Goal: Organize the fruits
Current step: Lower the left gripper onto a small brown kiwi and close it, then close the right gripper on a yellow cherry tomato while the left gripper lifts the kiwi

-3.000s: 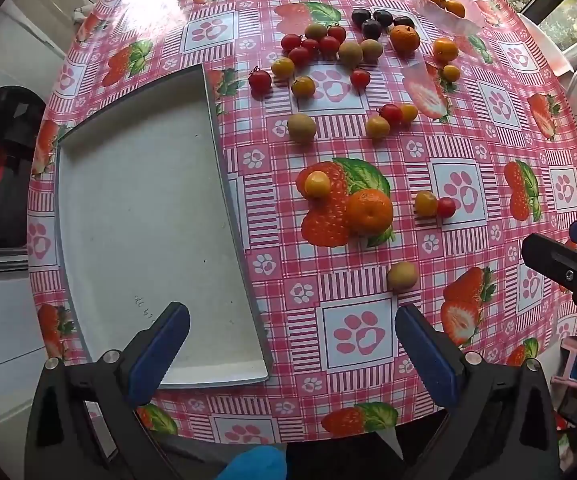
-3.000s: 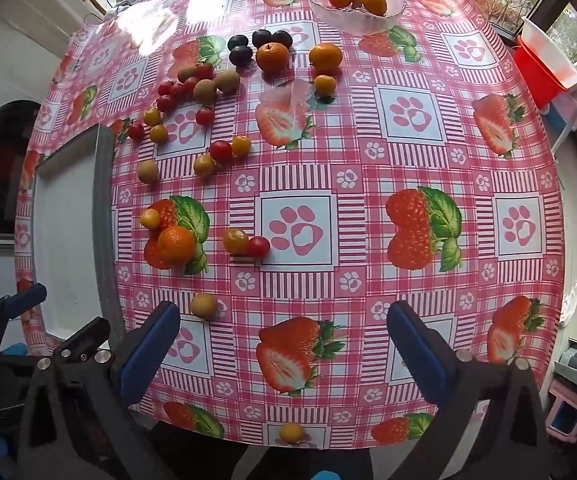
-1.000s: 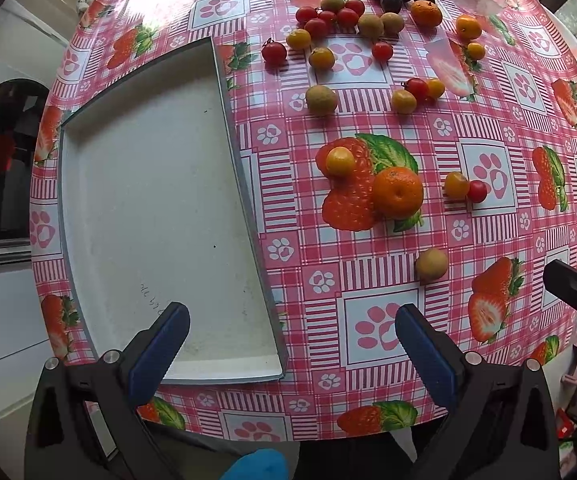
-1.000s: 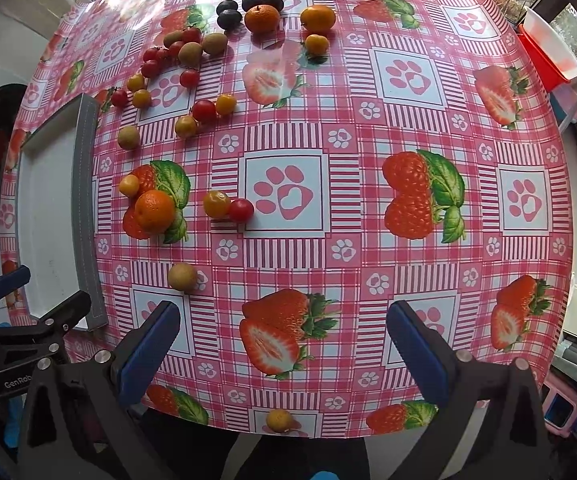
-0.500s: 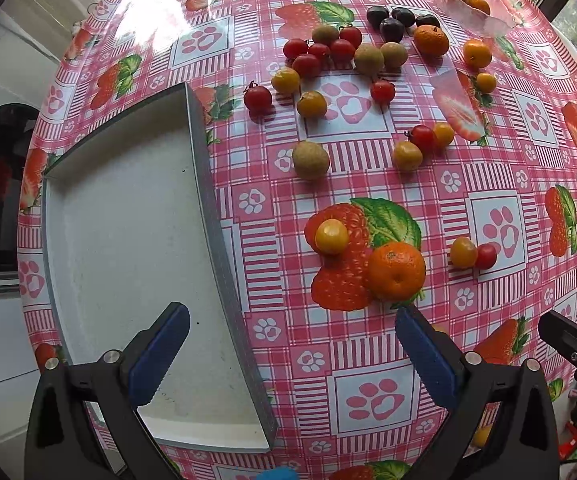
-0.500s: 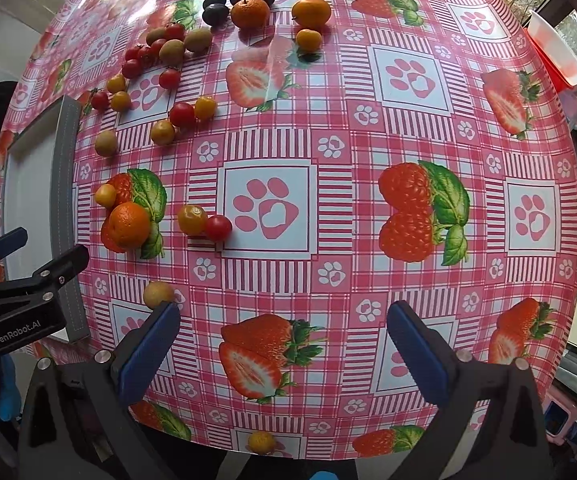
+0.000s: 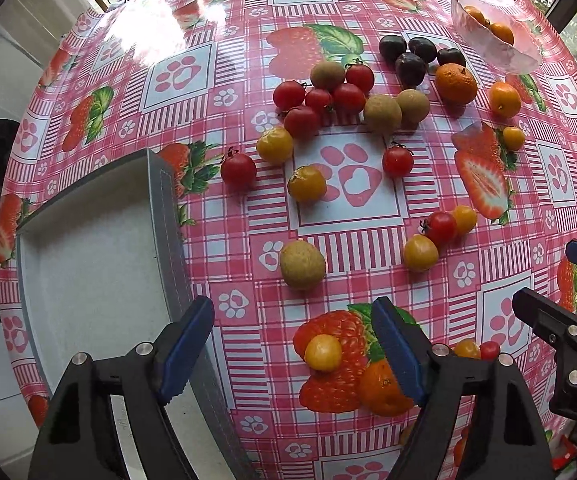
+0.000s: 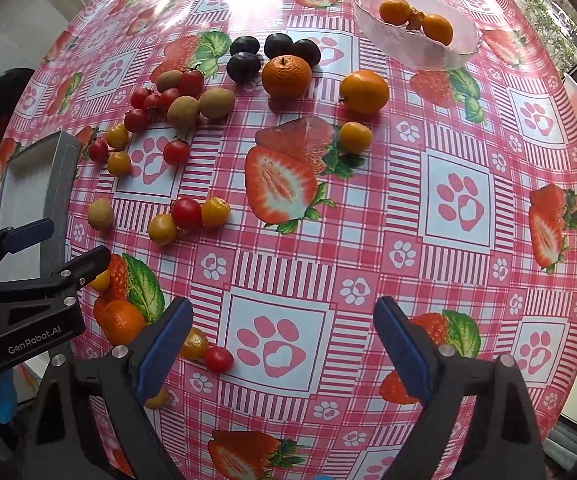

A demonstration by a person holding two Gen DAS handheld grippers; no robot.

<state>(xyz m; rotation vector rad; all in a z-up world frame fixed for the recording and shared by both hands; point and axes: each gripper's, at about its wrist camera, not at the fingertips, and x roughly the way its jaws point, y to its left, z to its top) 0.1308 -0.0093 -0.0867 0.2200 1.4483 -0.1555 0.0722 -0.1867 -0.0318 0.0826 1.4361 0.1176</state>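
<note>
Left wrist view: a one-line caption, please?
Open left gripper above scattered fruit beside a grey tray; glass bowl far right.

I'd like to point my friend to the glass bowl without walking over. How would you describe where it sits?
Look to the far side of the round table with the pink strawberry cloth, away from the grey tray. Beyond the dark plums stands the glass bowl. It is the only clear, scallop-edged dish, and it holds a few small orange fruits, while all the other fruit lies loose on the cloth.

left tool (image 7: 292, 350) | advanced over table toward fruit | right tool (image 8: 280, 342) | advanced likewise | both empty
</note>
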